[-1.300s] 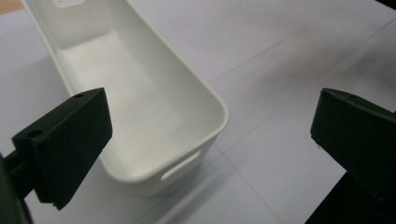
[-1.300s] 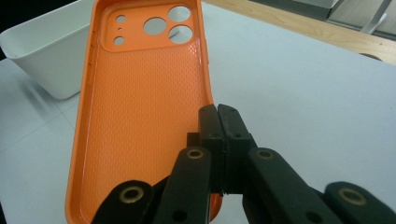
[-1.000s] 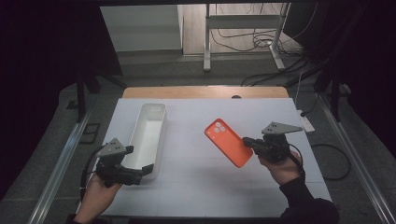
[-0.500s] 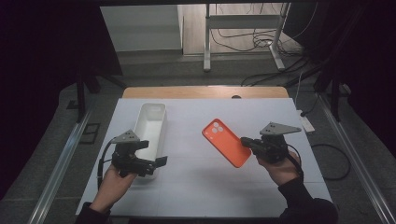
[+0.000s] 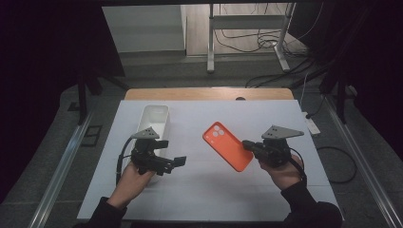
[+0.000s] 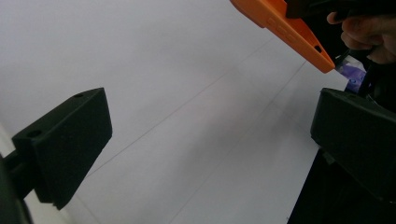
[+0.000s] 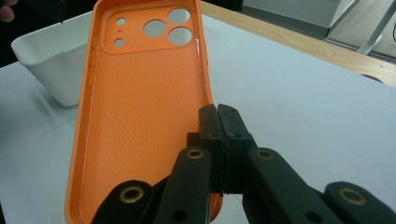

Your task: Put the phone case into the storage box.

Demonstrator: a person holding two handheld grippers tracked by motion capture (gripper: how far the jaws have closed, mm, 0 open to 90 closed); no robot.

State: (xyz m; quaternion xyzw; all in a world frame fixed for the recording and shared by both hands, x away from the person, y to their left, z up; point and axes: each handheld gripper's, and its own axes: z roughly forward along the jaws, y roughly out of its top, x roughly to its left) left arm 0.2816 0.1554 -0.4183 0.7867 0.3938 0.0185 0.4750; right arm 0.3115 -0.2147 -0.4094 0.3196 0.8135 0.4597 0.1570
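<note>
An orange phone case (image 5: 227,145) hangs tilted above the white table, its camera holes toward the far side. My right gripper (image 5: 247,145) is shut on its right side wall near the lower end. In the right gripper view the jaws (image 7: 218,121) pinch that thin wall, and the case's ribbed inside (image 7: 140,102) faces the camera. My left gripper (image 5: 173,164) is open and holds nothing, pointing right toward the case from the near end of a white tray (image 5: 154,114). In the left gripper view its jaws (image 6: 210,140) stand wide apart, with the case's edge (image 6: 285,28) at the upper right.
The long white tray (image 7: 51,56) lies lengthwise at the table's left. A wooden strip (image 5: 209,93) runs along the table's far edge. Metal rails (image 5: 62,166) flank both sides, and a table frame with cables (image 5: 247,42) stands on the floor beyond.
My left gripper has moved right, from the tray's near-left side to across its near end, now pointing at the case. The right gripper and the case have stayed put.
</note>
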